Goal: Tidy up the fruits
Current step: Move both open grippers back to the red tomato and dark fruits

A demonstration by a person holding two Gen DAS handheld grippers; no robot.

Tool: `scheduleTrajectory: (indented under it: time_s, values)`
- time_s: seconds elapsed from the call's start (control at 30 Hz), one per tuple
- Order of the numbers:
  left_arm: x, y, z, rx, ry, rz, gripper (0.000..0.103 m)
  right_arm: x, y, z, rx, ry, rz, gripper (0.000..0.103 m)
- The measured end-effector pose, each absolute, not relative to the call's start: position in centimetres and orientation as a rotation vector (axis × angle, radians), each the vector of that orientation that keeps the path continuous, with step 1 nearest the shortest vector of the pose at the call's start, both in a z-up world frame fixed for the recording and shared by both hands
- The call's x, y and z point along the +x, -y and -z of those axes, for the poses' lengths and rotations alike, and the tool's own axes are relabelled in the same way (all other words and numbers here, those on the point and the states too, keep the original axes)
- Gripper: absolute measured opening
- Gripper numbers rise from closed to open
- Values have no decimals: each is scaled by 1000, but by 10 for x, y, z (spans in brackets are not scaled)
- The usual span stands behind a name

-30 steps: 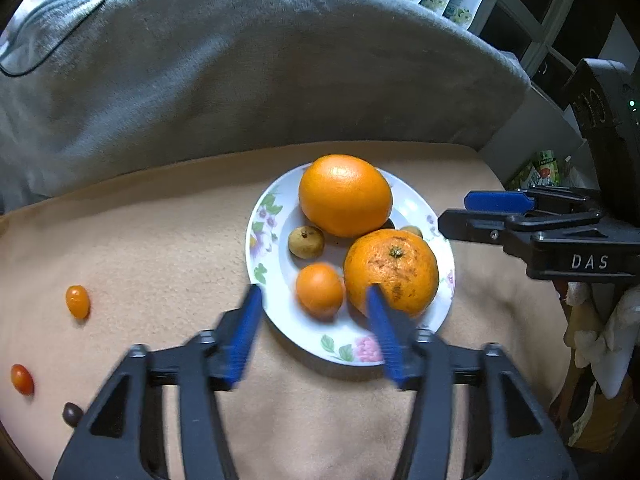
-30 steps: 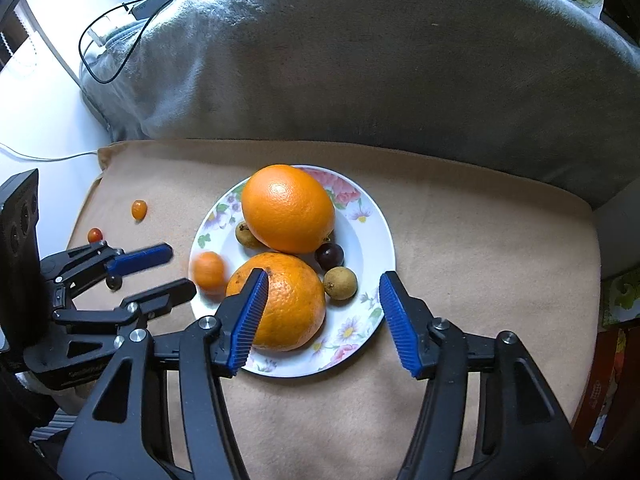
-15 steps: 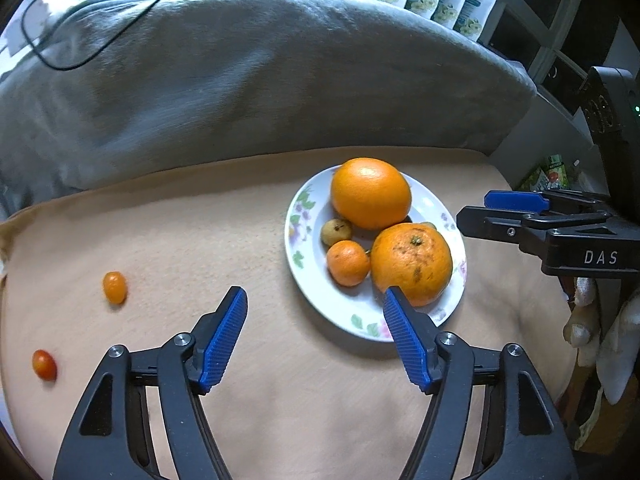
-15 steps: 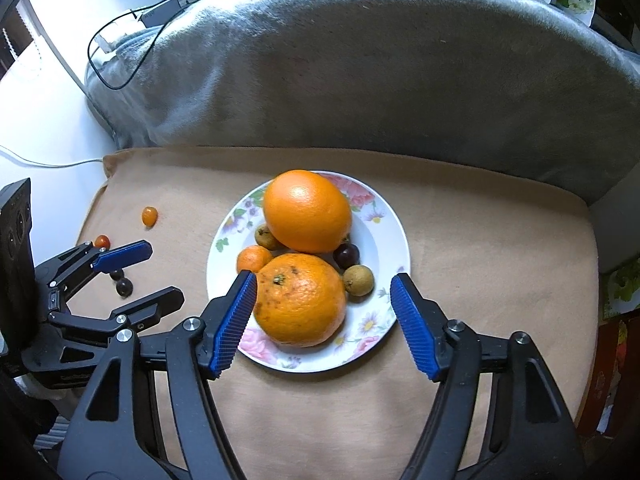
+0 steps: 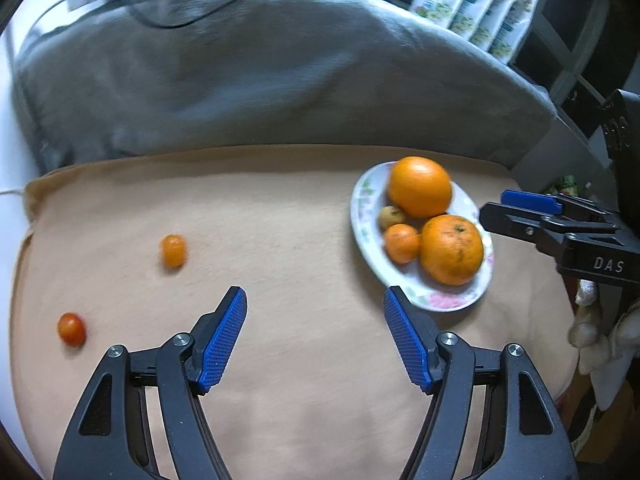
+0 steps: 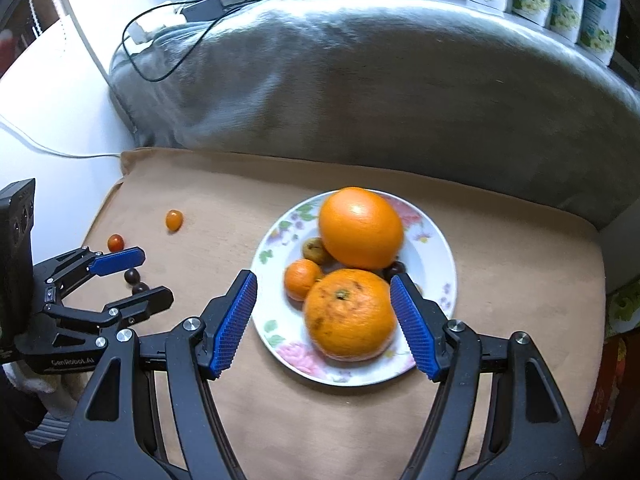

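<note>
I have swung my left tongs point(image 5: 314, 338), open and empty, away from the plate point(image 5: 404, 286) toward the loose kumquat point(image 5: 173, 250) on the beige cushion, while my right tongs point(image 6: 324, 326) hover open over the plate.

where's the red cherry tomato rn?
The cherry tomato lies on the tan cloth, far left in the left wrist view, left of the kumquat, away from the plate.

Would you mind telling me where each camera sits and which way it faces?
Left wrist: behind the open left gripper, facing the tan cloth; plate off right, right gripper at the edge.
Right wrist: behind the open right gripper, over the plate; left gripper at left.
Both share plate, oranges, loose small fruits.
</note>
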State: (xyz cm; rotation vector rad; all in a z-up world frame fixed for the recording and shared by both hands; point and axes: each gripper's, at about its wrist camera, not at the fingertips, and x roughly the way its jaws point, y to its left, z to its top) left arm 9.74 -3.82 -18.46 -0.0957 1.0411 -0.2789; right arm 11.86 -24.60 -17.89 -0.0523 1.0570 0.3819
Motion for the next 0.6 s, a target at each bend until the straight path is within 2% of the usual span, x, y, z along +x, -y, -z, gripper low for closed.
scheduleTrajectory:
  time_s: [0.6]
  values:
    - [60,-79,209,-219,-1088,30,69,111,136,203,-194,-1131,-682,72]
